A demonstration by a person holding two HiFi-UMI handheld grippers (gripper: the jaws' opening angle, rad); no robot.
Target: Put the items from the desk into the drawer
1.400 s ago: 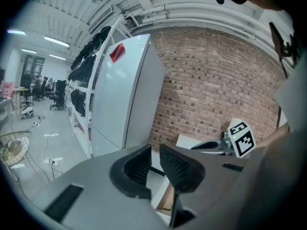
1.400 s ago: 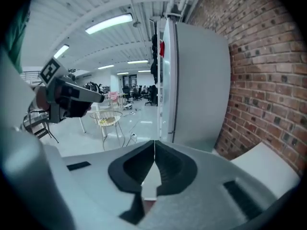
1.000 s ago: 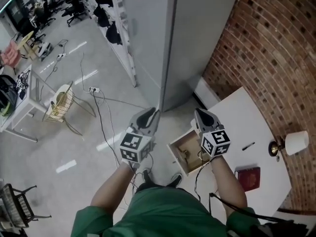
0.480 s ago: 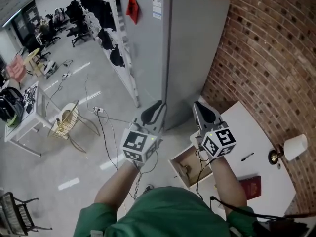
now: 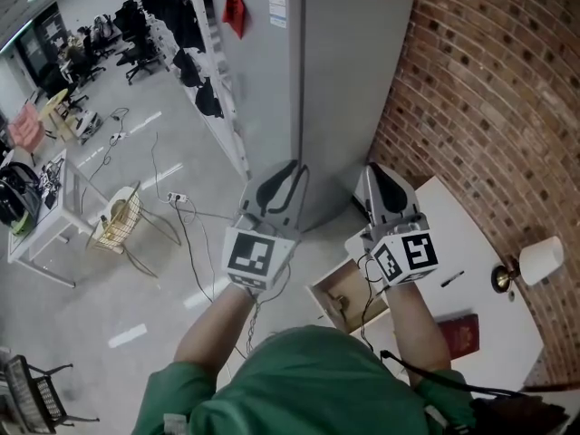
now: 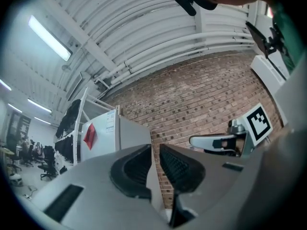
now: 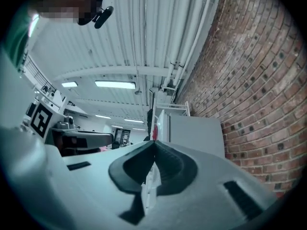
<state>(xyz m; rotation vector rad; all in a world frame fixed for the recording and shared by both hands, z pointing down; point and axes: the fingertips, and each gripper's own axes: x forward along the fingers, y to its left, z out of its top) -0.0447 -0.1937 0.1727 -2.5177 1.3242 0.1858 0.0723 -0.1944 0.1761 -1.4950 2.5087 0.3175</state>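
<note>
Both grippers are up in front of the grey cabinet (image 5: pixel 349 80). On the left gripper (image 6: pixel 155 152) the jaws stand a narrow crack apart, nothing between them. The right gripper (image 7: pixel 153 145) has its jaws pressed together, empty. Down on the white desk (image 5: pixel 458 225) by the brick wall (image 5: pixel 494 89) lies the pen (image 5: pixel 453 279), slim and dark, its long axis slanting lower left to upper right in the head view. Nearer the person lies the red booklet (image 5: pixel 458 333), dark red, rectangular, flat. At the desk's left end the drawer (image 5: pixel 337 284) stands pulled out, pale wood inside.

Left gripper (image 5: pixel 291 165) ajar — right gripper (image 5: pixel 372 169) closed
</note>
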